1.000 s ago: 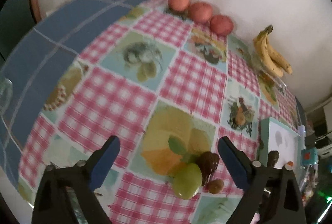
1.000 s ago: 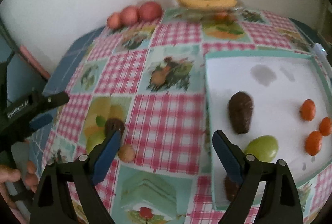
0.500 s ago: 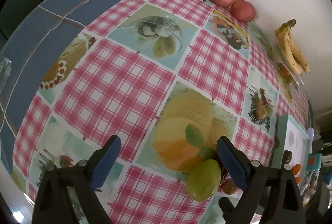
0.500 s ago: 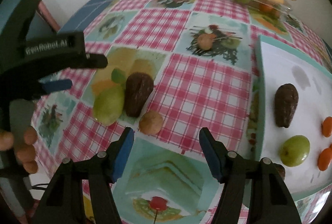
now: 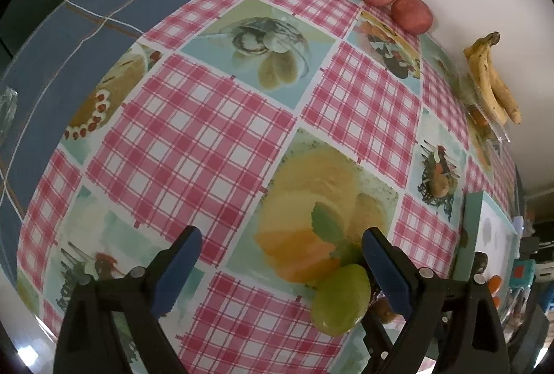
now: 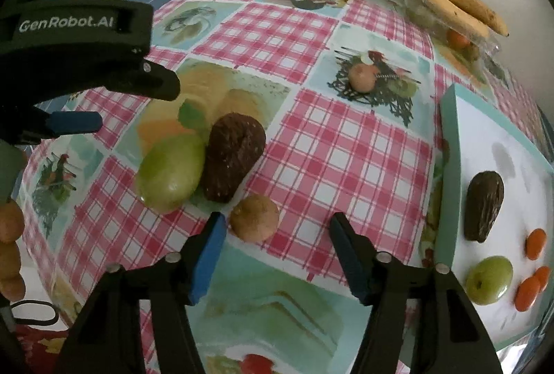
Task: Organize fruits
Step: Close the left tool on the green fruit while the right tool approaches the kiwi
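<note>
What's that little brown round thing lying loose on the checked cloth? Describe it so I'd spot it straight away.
Start from the white tray with the teal rim, then look across the pink checked tablecloth to three fruits lying close together. Nearest the right hand-held gripper lies the small brown fruit. It is round, tan and the smallest, beside a big green fruit and a dark, pear-shaped one.

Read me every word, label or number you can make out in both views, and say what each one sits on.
"GenRobot.AI": white lettering on the black body of the left tongs, seen from the right wrist camera.
Nothing else: the tablecloth shows only pictures and checks, and the fruit and the white tray carry no stickers or print that I can see.
</note>
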Demonstrator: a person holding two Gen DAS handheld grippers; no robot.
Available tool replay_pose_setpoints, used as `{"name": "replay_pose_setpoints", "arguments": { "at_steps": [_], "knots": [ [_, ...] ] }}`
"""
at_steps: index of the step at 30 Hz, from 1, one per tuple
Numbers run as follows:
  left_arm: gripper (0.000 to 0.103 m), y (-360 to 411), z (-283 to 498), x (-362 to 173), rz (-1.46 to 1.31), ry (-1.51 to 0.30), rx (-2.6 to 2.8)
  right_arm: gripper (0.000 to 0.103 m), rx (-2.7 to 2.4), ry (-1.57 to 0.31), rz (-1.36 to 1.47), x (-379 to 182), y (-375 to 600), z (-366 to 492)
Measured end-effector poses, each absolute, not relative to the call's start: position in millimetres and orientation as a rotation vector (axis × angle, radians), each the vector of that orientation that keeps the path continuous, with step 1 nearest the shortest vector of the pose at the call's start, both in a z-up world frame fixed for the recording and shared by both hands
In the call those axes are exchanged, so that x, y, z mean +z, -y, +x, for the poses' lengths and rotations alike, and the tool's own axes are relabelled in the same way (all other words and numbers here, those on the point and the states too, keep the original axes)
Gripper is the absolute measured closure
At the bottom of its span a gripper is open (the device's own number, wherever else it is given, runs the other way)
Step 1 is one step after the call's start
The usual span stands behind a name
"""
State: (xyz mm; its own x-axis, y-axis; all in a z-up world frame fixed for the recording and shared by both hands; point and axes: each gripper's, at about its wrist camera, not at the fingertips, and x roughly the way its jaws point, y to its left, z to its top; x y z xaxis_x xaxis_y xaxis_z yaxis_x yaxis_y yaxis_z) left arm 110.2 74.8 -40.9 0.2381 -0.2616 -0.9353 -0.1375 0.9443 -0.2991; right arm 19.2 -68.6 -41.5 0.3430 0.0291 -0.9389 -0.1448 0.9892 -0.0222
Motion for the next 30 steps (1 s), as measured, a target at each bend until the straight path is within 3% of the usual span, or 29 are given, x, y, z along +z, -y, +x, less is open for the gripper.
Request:
{"name": "replay_pose_setpoints", "arguments": {
  "at_steps": [11,22,25,29,30],
  "knots": [
    [0.008,-57.1,110.2,-43.8,-0.362,-1.375,-0.177,0.068,0.094,-1.209,-0.086,-35.9,80.6,24.4],
    [0.009,-43.6,101.4,-48.9,-0.359,-1.414,-0.234,0.069,0.015,-1.238,-0.02,-32.3,107.8,25.2],
    [0.02,-41.7,98.7,-49.0,-0.356,-1.419,-0.247,0.069,-0.011,-1.247,0.011,-31.7,119.3,23.6],
    [0.023,-39.2,94.0,-50.0,-0.346,-1.427,-0.257,0.069,-0.027,-1.252,0.031,-31.9,127.0,24.4],
    [0.028,-38.9,92.5,-49.4,-0.345,-1.426,-0.261,0.069,-0.028,-1.253,0.032,-31.5,128.3,25.1]
  ]
}}
